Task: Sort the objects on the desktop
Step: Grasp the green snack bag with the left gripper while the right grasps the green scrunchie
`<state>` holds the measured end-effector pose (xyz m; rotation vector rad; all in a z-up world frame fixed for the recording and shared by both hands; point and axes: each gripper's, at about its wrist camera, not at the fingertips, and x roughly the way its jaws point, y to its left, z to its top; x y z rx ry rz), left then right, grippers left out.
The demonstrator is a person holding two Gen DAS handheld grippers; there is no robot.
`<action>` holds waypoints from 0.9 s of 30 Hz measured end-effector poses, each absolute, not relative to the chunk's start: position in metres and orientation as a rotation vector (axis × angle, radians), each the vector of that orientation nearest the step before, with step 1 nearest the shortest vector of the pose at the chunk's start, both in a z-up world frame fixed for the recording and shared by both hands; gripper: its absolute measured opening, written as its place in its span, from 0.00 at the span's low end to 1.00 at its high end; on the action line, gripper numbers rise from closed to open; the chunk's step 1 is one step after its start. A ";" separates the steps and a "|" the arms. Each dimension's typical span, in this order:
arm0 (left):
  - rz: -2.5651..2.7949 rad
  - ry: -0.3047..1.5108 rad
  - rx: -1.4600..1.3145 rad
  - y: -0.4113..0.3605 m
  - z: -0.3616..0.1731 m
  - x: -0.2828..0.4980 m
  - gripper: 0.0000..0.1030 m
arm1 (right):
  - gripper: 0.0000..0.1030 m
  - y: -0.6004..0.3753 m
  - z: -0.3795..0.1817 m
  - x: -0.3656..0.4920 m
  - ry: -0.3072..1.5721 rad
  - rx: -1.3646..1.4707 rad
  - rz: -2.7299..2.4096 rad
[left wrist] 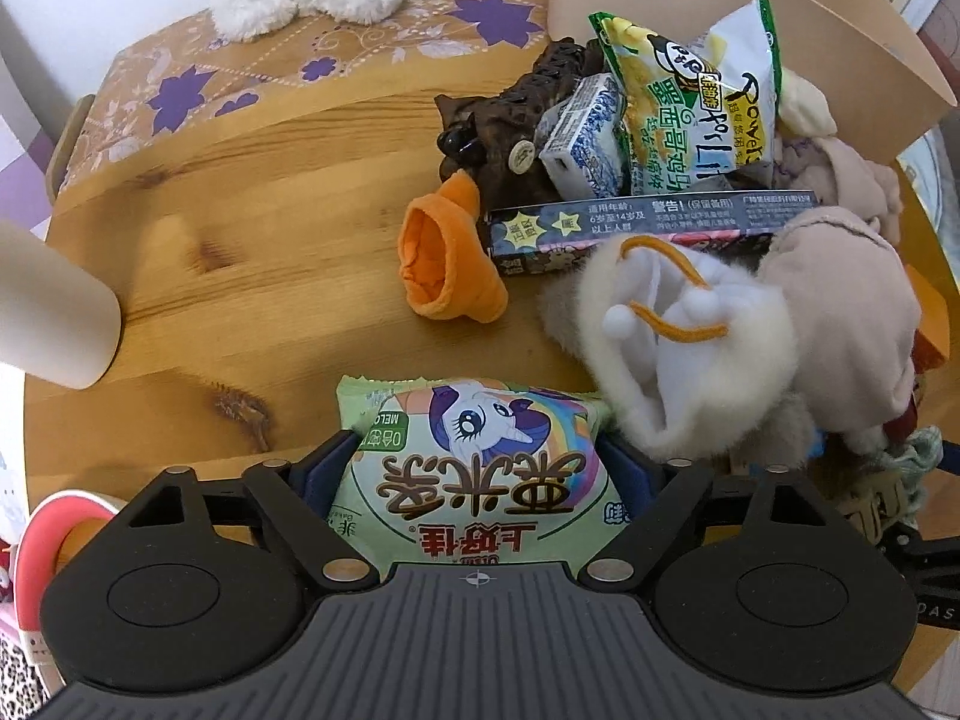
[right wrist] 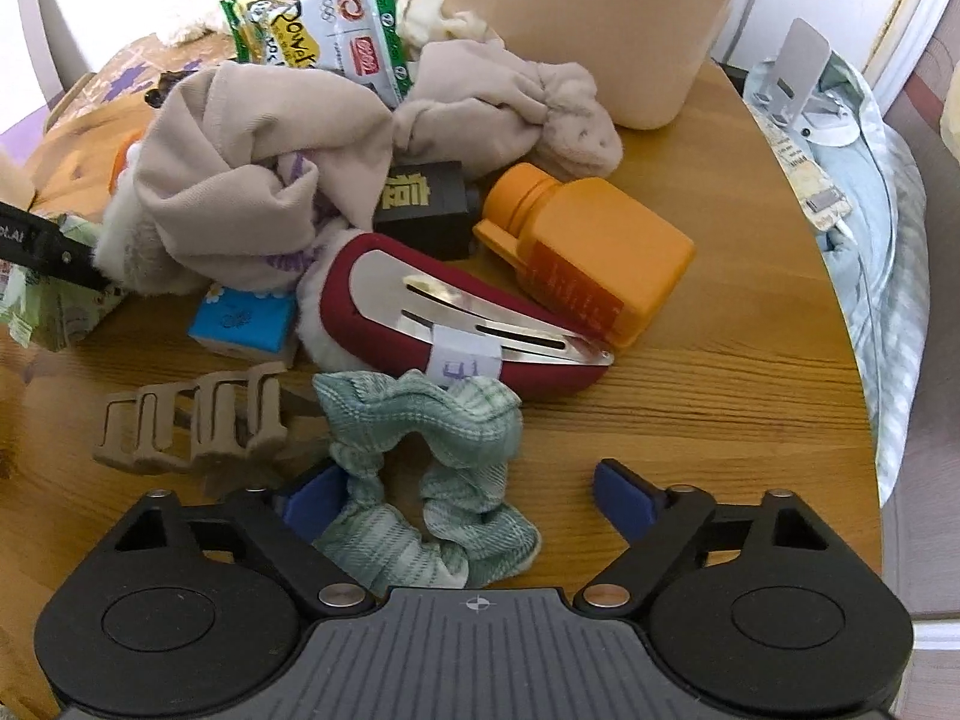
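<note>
My left gripper (left wrist: 480, 468) is closed around a green snack bag with a cartoon pony (left wrist: 474, 468), which fills the gap between its blue pads just above the wooden table (left wrist: 240, 276). My right gripper (right wrist: 474, 498) is open. A green plaid scrunchie (right wrist: 432, 474) lies between its fingers, against the left pad (right wrist: 312, 501); the right pad (right wrist: 624, 495) is apart from it. A beige bin (right wrist: 570, 30) stands at the back of the table.
A pile holds an orange bottle (right wrist: 594, 252), a red hair clip (right wrist: 456, 324), a beige claw clip (right wrist: 198, 420), a blue box (right wrist: 246, 324), beige cloth (right wrist: 258, 162), snack bags (left wrist: 690, 102), an orange plush cone (left wrist: 444, 264), a white furry pouch (left wrist: 678, 354). A beige cylinder (left wrist: 54, 318) stands left.
</note>
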<state>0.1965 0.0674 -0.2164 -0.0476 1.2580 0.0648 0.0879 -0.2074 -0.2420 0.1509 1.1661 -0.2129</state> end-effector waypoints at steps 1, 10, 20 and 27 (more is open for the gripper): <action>0.064 1.256 -0.052 0.068 -0.215 0.195 0.77 | 0.85 -0.207 -0.242 0.087 1.162 0.149 -0.210; 0.049 1.229 -0.022 0.060 -0.211 0.179 0.71 | 0.44 -0.209 -0.235 0.076 1.104 0.134 -0.152; 0.040 1.172 -0.014 0.061 -0.190 0.161 0.71 | 0.19 -0.218 -0.228 0.061 1.086 0.209 -0.131; 0.029 1.127 -0.028 0.069 -0.173 0.152 0.71 | 0.18 -0.216 -0.207 0.051 1.037 0.191 -0.093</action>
